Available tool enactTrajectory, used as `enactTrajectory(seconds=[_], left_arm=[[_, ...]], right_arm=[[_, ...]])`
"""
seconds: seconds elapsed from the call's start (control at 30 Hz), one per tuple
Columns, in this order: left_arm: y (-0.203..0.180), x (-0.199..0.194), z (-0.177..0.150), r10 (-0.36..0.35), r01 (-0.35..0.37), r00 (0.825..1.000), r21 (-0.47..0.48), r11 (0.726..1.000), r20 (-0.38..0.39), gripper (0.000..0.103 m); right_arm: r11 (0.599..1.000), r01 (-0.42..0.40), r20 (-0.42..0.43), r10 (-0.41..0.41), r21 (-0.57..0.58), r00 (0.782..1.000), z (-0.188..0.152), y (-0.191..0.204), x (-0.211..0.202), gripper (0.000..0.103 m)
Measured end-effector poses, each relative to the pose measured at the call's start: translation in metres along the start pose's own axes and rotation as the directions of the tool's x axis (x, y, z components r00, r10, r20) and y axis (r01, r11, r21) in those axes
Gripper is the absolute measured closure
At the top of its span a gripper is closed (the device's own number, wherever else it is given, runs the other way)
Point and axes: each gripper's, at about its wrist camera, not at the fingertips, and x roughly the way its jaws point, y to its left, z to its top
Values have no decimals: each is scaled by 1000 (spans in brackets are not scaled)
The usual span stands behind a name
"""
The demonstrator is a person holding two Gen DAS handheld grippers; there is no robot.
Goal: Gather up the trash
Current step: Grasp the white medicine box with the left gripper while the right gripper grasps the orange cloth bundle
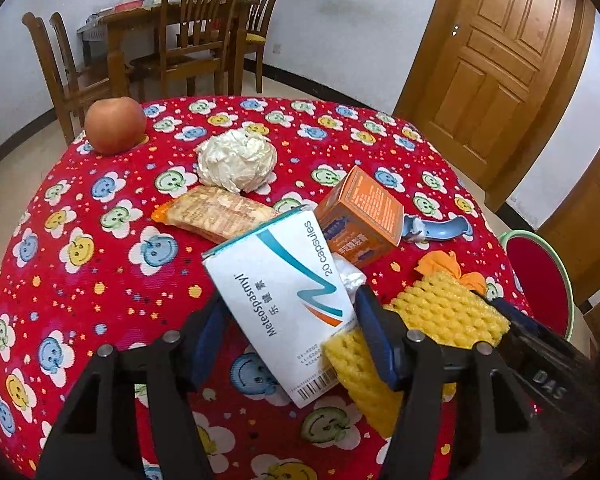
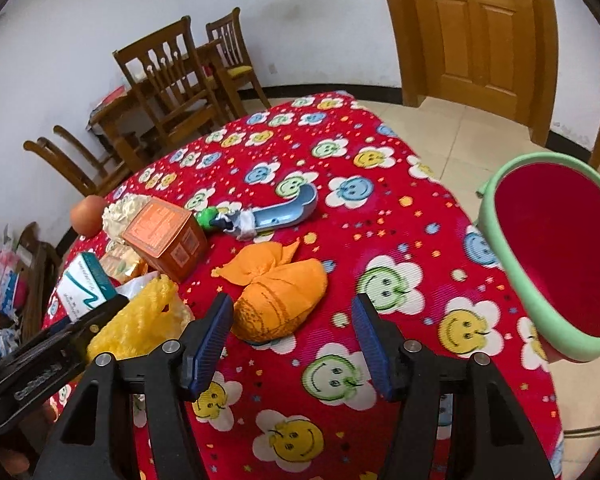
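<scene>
In the left wrist view my left gripper [image 1: 290, 312] is shut on a white capsule box [image 1: 284, 280], which sits tilted between the blue pads. Against its right finger lies a yellow foam net [image 1: 440, 312]. An orange carton [image 1: 360, 216], a snack wrapper [image 1: 220, 212] and a crumpled white paper ball [image 1: 236, 160] lie beyond. In the right wrist view my right gripper [image 2: 292, 304] stands open just above an orange paper bundle [image 2: 280, 296]. The bundle lies nearer the left pad, and neither pad presses on it.
A red bin with a green rim [image 2: 512, 264] stands off the table's right edge. An apple [image 1: 116, 126] sits at the far left of the red smiley tablecloth [image 2: 380, 240]. A blue plastic toy [image 2: 280, 212] lies behind the bundle. Wooden chairs [image 1: 196, 40] stand beyond.
</scene>
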Motion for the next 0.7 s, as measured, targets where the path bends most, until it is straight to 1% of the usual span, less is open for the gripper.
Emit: enactTrajectory(seconds=[0.1,0.13,0.2,0.23,0.33,0.43,0.7], left_arm=[[2,-12,2,6,-6,999,3,1000,35,40],[2,-17,4,8,-9,999,3,1000,51,40],[4,-26,6,7,-8,997,3,1000,71,40],[5,-29,6,6,-6,997,1,1000,77,40],[8,-39,8,-2,3,996,-7,1000,93,40],[8,-46,7,-9,10,995,-7,1000,101,40],[7,-71,8,-11,13,988,-10,1000,151,40]], right_arm=[[1000,-3,-8,3,2,1000,-1,1,5,41],[1000,-1,-6,1,2,1000,-1,2,6,46],[1000,-2,-3,2,-1,1000,-1,2,6,52],[1000,-4,-3,4,-6,1000,-2,3,7,58],[1000,-6,2,6,-22,1000,-4,7,5,66],[1000,-3,16,3,-27,1000,-6,8,1,71],[1000,-8,85,10,-27,996,-7,5,-30,72]])
